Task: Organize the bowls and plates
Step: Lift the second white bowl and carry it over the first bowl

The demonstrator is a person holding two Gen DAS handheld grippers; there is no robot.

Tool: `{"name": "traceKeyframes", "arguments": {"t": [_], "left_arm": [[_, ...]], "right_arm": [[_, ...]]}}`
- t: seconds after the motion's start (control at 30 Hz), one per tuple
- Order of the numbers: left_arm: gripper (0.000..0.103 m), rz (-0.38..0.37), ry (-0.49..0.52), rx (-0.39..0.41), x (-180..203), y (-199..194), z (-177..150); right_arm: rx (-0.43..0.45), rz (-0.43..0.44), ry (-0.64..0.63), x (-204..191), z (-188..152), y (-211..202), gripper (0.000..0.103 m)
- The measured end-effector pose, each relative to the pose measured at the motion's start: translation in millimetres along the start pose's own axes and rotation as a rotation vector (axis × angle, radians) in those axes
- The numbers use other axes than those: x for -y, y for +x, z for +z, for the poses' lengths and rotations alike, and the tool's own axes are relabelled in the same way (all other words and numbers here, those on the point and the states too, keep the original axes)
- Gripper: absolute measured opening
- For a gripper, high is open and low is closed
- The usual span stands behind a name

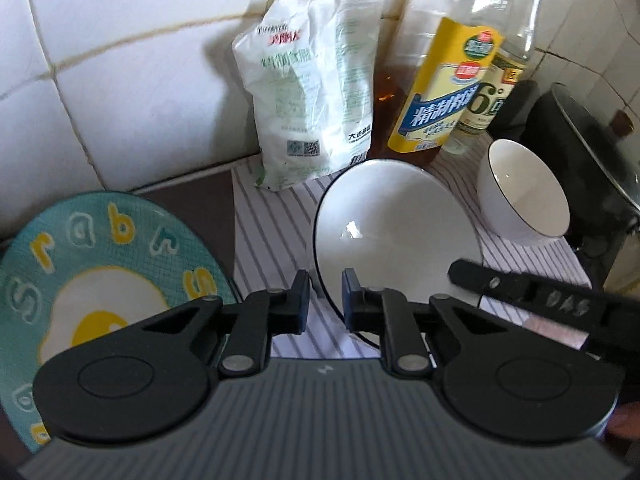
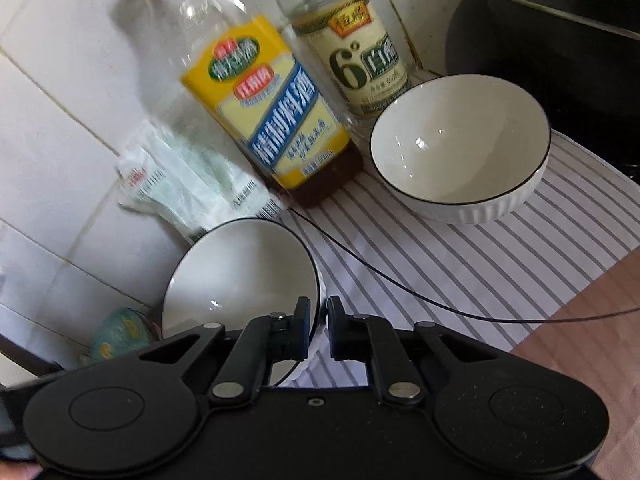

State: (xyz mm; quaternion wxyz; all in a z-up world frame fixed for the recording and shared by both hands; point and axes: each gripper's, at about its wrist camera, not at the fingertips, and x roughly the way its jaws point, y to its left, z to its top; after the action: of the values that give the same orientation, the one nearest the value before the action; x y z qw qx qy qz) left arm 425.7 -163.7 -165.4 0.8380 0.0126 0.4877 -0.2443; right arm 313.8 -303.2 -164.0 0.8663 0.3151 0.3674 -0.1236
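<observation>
Pinching the rim of the large white bowl [image 1: 396,240], the left hand-held gripper [image 1: 326,296] has its jaws pressed together on the dark-edged lip at the bowl's near left side. The right hand-held gripper [image 2: 318,316] is clamped on the same bowl's rim at the opposite, right side, one finger inside the lip and one outside. The bowl is tipped up between them over the striped mat [image 1: 272,232], its glossy inside facing both cameras. I cannot tell whether its base touches the mat.

A smaller white bowl [image 1: 524,196], ribbed on the outside and also dark-rimmed, stands on the mat to the far right, apart from the held bowl. Just right of it sits a dark pot [image 1: 580,140]. To the left, off the mat, a teal plate [image 1: 120,260] with a fried-egg picture and letters lies on the dark counter [image 1: 192,200].

Along the far edge, against the white tiled wall [image 1: 120,60], stand a crumpled white bag [image 1: 316,100], a clear bottle with a yellow label [image 1: 444,92] and a little brown liquid in its bottom, and a second bottle with a yellow cap [image 1: 500,80], close to the small bowl.
</observation>
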Motion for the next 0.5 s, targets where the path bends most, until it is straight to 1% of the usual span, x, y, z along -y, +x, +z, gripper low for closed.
{"name": "traceKeyframes", "arguments": {"t": [0.07, 0.13, 0.3, 0.4, 0.5], "left_arm": [[0.015, -0.013, 0.007, 0.007, 0.1, -8.5, -1.3], [0.015, -0.012, 0.018, 0.019, 3.3, -18.9, -2.1], [0.015, 0.000, 0.079, 0.065, 16.1, -53.3, -6.5], [0.014, -0.010, 0.113, 0.085, 20.0, -76.0, -11.7], [0.015, -0.008, 0.135, 0.100, 21.5, -96.5, -18.2]], "right_arm": [[0.001, 0.033, 0.015, 2.6, 0.5, -7.0, 0.013], [0.000, 0.047, 0.038, 5.1, -3.4, -12.7, 0.013], [0.006, 0.055, 0.041, 1.2, -19.5, -35.7, 0.013], [-0.033, 0.050, 0.087, -0.6, -28.9, -54.0, 0.012], [-0.009, 0.069, 0.112, -7.2, -36.0, -80.0, 0.013]]}}
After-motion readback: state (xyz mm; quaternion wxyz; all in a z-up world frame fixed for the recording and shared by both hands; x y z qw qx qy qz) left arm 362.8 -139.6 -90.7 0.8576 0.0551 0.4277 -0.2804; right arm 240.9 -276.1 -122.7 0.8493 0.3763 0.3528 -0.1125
